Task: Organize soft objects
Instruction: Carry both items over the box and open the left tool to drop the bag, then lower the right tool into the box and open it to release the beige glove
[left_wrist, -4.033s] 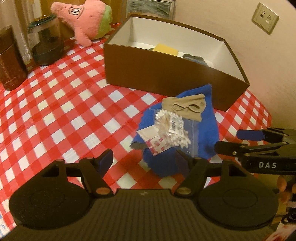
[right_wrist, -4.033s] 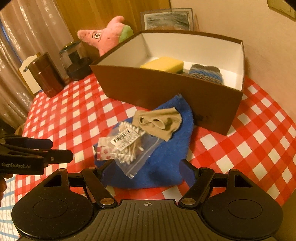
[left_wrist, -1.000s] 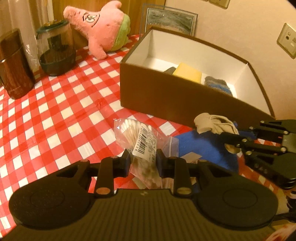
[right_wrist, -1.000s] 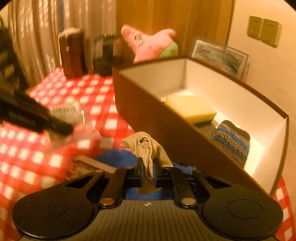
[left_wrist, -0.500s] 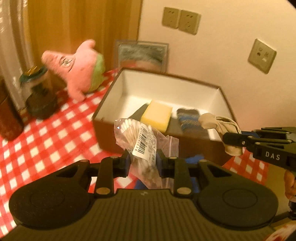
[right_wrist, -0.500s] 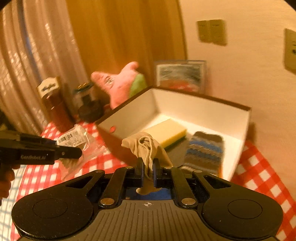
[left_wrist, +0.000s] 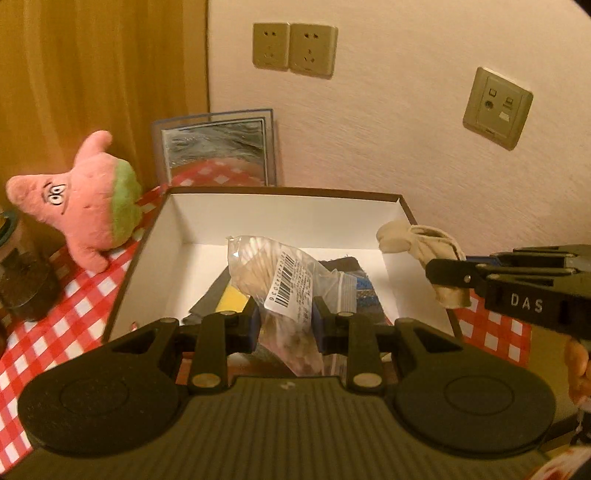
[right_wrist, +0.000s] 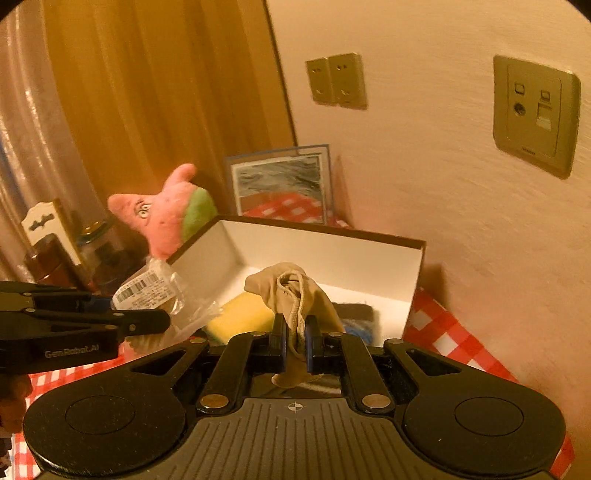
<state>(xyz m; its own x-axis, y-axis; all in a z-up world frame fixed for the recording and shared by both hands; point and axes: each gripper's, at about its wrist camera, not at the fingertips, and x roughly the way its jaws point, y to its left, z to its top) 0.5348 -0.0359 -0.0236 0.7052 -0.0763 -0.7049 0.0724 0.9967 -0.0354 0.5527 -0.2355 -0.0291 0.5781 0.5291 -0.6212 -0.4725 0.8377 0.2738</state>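
Right wrist alone shows yellow sponge unobstructed.

Black ribbed grippers, brass screws, blue-padded jaws.

Dim warm amber indoor light, soft shadows, slight motion blur, strong fisheye bending toward dark corners.

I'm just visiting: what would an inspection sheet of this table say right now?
Surface: red-and-white checked tablecloth.
Job's things: open brown cardboard box holding a yellow sponge and a striped knitted cloth.
Clutter: pink starfish plush toy, framed picture, dark jars.
Grippers: left gripper clamps a clear bag of cotton swabs; right gripper clamps a beige fabric pouch.
Cables: nothing seen.
Surroundings: wall sockets, curtain.
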